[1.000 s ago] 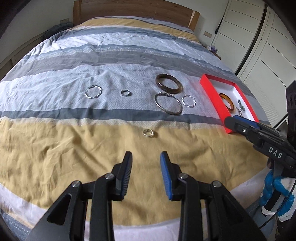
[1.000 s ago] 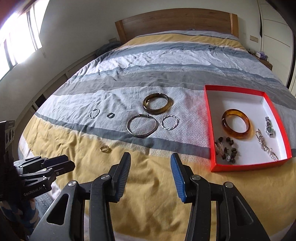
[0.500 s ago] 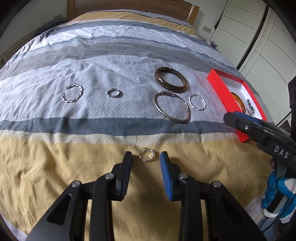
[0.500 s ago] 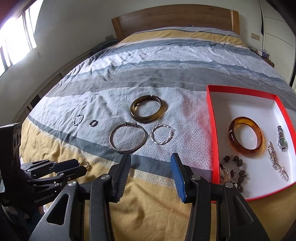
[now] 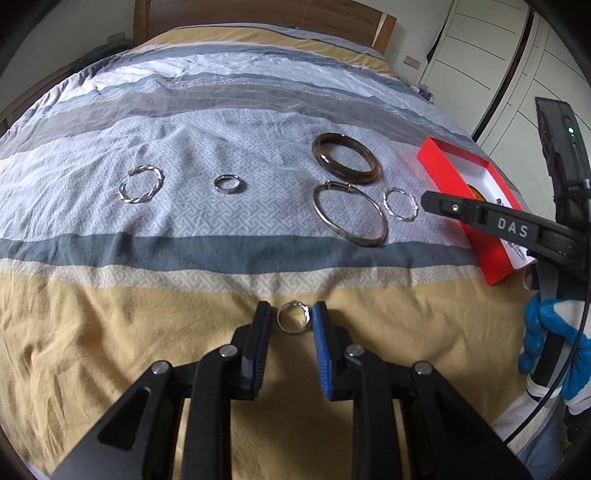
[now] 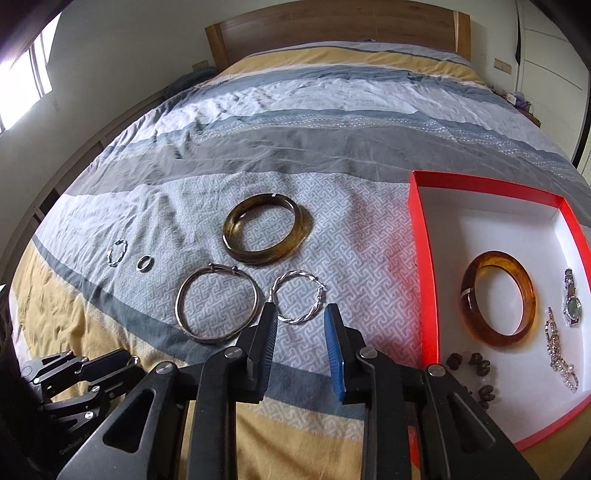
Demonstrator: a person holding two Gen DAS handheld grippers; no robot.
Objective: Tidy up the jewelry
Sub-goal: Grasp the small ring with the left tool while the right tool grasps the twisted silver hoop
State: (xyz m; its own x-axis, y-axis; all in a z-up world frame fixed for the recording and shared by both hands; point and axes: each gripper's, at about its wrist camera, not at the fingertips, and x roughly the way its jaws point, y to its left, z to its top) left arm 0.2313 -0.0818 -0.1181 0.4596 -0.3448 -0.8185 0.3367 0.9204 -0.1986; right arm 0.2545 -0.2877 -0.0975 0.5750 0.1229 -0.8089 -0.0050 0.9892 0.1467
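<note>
A small silver ring (image 5: 295, 305) lies on the yellow band of the bedspread between the fingertips of my left gripper (image 5: 291, 314). Its jaws are closing; the left pad still shows a gap to the ring. My right gripper (image 6: 301, 314) hangs over a twisted silver hoop (image 6: 291, 276), whose near arc sits between the closing jaws, untouched. A thin silver bangle (image 6: 216, 306) and a dark brown bangle (image 6: 266, 229) lie just left of and beyond the hoop. The red box (image 6: 421, 240) at right holds an amber bangle (image 6: 498, 299), a watch (image 6: 571, 302), a chain and beads.
Further left on the bedspread lie a second twisted hoop (image 5: 140, 184) and a small band ring (image 5: 229, 183). A blue-gloved hand (image 5: 543, 332) holds the right gripper's handle. The wooden headboard (image 6: 332, 26) stands at the far end, with wardrobe doors on the right.
The left gripper came down until the small ring sits between its fingertips, and its jaws narrowed. The right gripper moved forward over the twisted hoop, and its jaws narrowed too.
</note>
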